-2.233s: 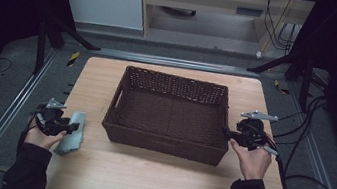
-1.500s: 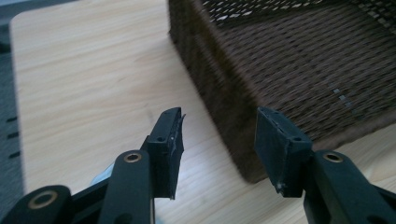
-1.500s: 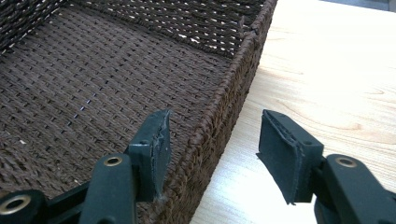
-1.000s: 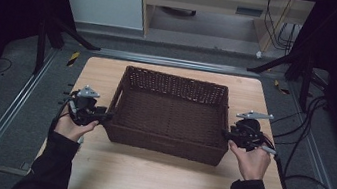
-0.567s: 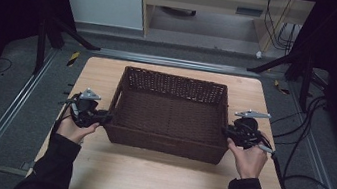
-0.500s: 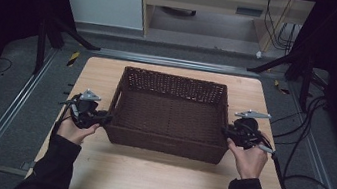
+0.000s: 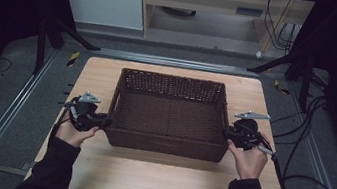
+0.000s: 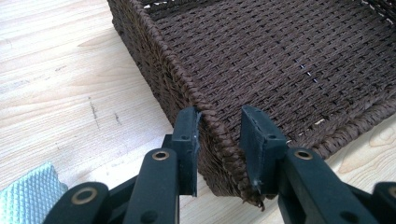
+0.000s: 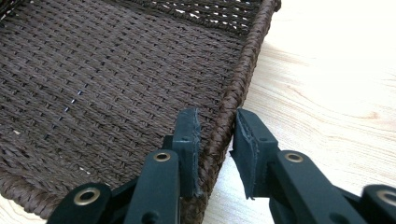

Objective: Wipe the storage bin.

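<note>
High view: left gripper (image 7: 101, 121), right gripper (image 7: 229, 132) straddle basket (image 7: 169, 116) rims, jaws parted.

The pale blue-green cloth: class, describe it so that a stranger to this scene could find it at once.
Start at the light wooden table and find the dark brown woven wicker basket on it. In the left gripper view, look outside the basket, at the bottom left corner beside the left gripper. The pale blue-green cloth has a fine diamond texture, unlike the wood.
</note>
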Tool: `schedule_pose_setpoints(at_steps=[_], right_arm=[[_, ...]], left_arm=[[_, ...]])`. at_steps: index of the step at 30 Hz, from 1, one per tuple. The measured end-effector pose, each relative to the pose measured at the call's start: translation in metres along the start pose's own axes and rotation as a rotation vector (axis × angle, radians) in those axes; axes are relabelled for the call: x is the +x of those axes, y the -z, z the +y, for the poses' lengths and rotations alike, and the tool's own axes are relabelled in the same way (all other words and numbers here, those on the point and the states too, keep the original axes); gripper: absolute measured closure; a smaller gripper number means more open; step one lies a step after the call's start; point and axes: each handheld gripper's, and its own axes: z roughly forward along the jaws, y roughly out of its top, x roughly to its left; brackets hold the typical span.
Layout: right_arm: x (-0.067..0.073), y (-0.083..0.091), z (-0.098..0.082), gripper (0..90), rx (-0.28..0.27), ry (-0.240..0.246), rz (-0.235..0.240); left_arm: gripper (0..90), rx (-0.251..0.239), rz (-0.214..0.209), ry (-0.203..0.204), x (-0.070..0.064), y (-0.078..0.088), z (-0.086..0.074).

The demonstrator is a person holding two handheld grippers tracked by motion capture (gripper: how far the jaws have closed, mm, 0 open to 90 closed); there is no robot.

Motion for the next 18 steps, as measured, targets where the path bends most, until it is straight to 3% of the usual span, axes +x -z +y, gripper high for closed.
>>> schedule_pose_setpoints(at_steps=[12, 18], right_arm=[[0.001, 0.003, -0.001, 70.4, 0.007, -0.01, 0.012], [-0.004, 0.011, 0.001, 55.9, -0.051, -0.013, 0.003]], left_arm=[[66.8, -0.009, 0.001, -0.006, 0.002, -0.001, 0.0], [56.1, -0.033, 0.008, -0.018, 0.003, 0.003, 0.001]])
